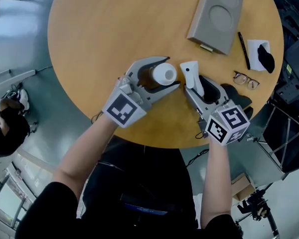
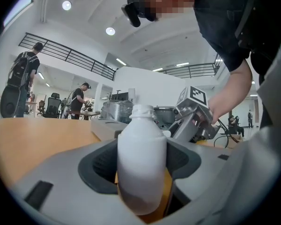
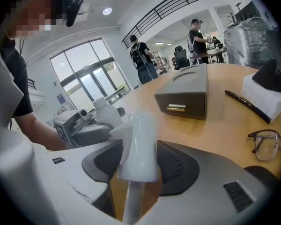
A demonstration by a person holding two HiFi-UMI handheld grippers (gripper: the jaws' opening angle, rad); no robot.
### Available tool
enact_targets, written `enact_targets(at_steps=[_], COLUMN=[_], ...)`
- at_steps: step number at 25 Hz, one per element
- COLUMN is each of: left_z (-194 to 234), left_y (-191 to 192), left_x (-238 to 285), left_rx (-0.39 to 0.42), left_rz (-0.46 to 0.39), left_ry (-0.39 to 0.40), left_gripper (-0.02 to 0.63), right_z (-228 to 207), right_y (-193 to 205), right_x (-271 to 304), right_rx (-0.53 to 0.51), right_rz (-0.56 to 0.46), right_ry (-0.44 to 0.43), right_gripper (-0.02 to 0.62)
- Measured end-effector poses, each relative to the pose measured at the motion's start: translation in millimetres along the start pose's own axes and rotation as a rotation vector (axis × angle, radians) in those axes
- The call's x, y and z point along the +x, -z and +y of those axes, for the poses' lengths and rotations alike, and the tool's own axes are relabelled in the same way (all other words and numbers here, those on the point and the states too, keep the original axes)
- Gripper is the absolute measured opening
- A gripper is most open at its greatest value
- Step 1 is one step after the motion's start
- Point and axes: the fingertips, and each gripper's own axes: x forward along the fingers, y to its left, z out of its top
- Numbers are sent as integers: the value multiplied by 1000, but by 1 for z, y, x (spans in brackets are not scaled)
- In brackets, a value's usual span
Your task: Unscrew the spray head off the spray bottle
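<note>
**Left.** My left gripper is clamped on the spray bottle. Its two dark pads press the white body from either side, with the jaws standing wide around it. The bottle is upright over the near edge of the round table. Its threaded neck is bare and open. I cannot tell whether its base rests on the wood.

**Centre.** My right gripper is closed on the spray head, pads against its narrow white stem. The dip tube hangs below and runs out of view. The head sits just beside the bottle and apart from it, so I judge the unscrewing already done and only the setting-down left.

**Right.** A grey box, a pen and a pair of glasses lie on the table beyond my right gripper.

**Hazards, as I judge them.**
- The neck is open, so any tilt of my left gripper could spill whatever is inside.
- The bottle wall is smooth and rounded. If the pads loosen, it could slip down or topple near the table edge.
- The head is held on a slim, tapering part. It could pivot between the pads, swing the tube and shed drops.
- Laying the head down to the right without care could knock the glasses or the pen.
</note>
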Motion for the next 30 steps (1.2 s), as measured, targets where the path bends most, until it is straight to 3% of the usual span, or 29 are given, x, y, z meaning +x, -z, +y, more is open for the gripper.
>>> enact_targets(at_steps=[12,17,23,30], left_z=[-9,-9,-14,-14], left_y=[15,17,10,-16], left_x=[-11,-20,-36,-64], left_rx=[26,39,52,50], left_rz=[53,79,85,98], left_ry=[-11,-13,-8,-57], left_gripper=[314,352,352,353], right_z=[4,9,20,42], right_y=[18,17,12,-7], right_x=[18,19,11,-12], right_rx=[-28,-43,-45,-69], right_rz=[40,41,25,-10], right_ry=[13,34,36,37], right_gripper=[241,244,247,249])
